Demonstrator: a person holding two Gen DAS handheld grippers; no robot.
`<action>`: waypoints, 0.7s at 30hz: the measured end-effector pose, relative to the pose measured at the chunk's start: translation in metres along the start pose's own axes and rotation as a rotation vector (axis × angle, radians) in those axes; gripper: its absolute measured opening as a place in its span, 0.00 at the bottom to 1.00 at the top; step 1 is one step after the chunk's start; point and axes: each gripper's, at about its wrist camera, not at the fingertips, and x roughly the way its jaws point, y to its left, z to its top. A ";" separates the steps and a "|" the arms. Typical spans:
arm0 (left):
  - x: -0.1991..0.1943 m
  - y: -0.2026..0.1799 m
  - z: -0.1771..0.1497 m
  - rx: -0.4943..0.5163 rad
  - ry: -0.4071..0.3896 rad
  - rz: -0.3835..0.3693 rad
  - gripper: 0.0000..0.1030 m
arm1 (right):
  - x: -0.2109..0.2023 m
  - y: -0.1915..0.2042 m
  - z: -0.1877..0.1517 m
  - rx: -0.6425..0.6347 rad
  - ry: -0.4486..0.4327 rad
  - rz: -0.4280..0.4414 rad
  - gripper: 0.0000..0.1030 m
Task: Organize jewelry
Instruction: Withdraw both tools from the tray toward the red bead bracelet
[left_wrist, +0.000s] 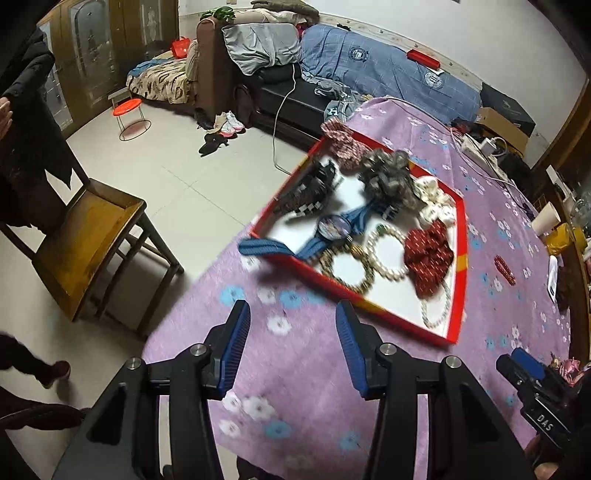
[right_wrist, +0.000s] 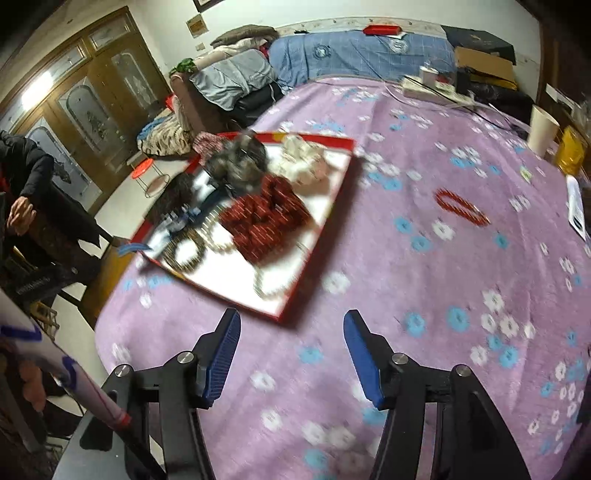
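While most jewelry is already gathered in the red tray (right_wrist: 317, 236), a red bracelet (right_wrist: 461, 206) is left at 2 o'clock on the tabletop (right_wrist: 424, 280); left gripper (left_wrist: 291, 321) and right gripper (right_wrist: 291, 328) are held open, empty

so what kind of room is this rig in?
Most likely a lived-in home room, a bedroom or living room. A bed under a blue quilt runs along the wall, clothes are piled on a sofa, and the work surface is a table with a purple floral cloth.
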 end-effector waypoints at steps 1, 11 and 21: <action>-0.001 -0.004 -0.004 0.002 0.000 0.000 0.46 | -0.001 -0.009 -0.005 0.009 0.005 -0.010 0.61; -0.003 -0.067 -0.036 0.086 0.035 -0.006 0.46 | -0.034 -0.120 -0.060 0.244 -0.005 -0.082 0.61; 0.009 -0.142 -0.060 0.199 0.089 -0.025 0.47 | -0.060 -0.184 -0.110 0.364 -0.051 -0.112 0.60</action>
